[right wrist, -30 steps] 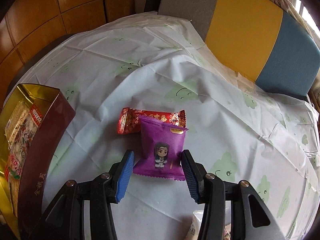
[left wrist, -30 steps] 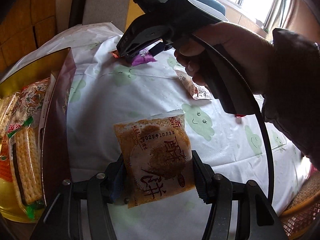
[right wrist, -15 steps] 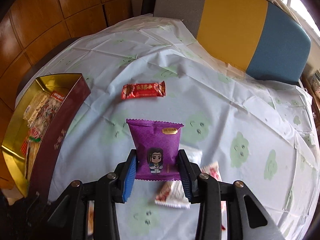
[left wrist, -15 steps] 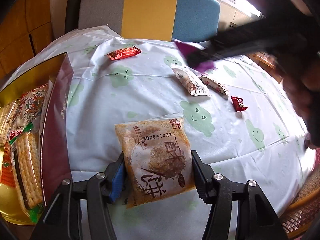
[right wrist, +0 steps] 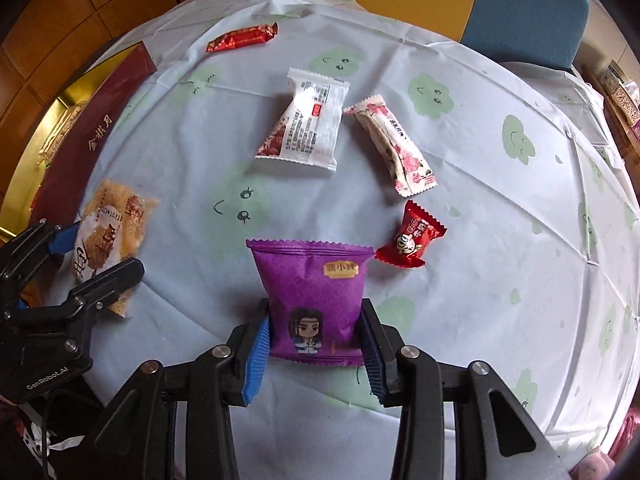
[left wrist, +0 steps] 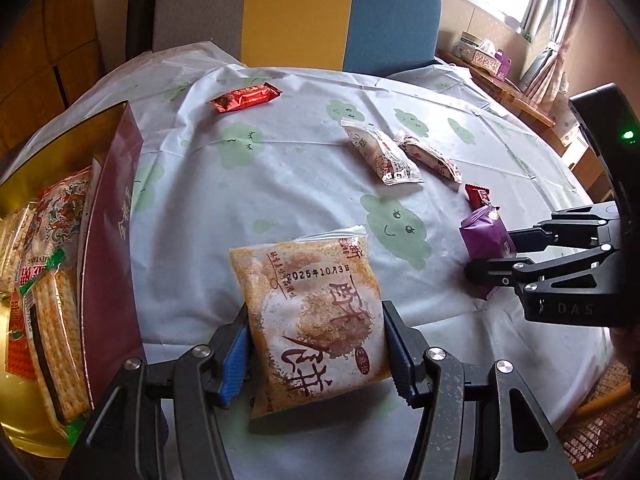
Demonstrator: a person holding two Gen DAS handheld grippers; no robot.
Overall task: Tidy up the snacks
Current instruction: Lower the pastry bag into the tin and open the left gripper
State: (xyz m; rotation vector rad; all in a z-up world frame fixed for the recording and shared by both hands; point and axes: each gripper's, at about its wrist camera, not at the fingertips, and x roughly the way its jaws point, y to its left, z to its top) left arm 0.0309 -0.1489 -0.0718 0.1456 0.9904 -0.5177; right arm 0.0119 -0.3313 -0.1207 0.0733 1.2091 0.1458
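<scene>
My left gripper is shut on an orange-brown biscuit packet, held just above the tablecloth beside the dark red snack box. The packet also shows in the right wrist view. My right gripper is shut on a purple snack packet with a cartoon figure, held above the table's near side. The left wrist view shows it at the right. A long red bar, a white packet, a white-and-pink bar and a small red candy lie on the cloth.
The box's gold inside holds cracker packs. A white tablecloth with green clouds covers the round table. A grey, yellow and blue chair back stands behind the table. A windowsill with small boxes is at the far right.
My right gripper has carried the purple packet from the far side near the red bar back to the near right side of the table. My left gripper has barely moved.
</scene>
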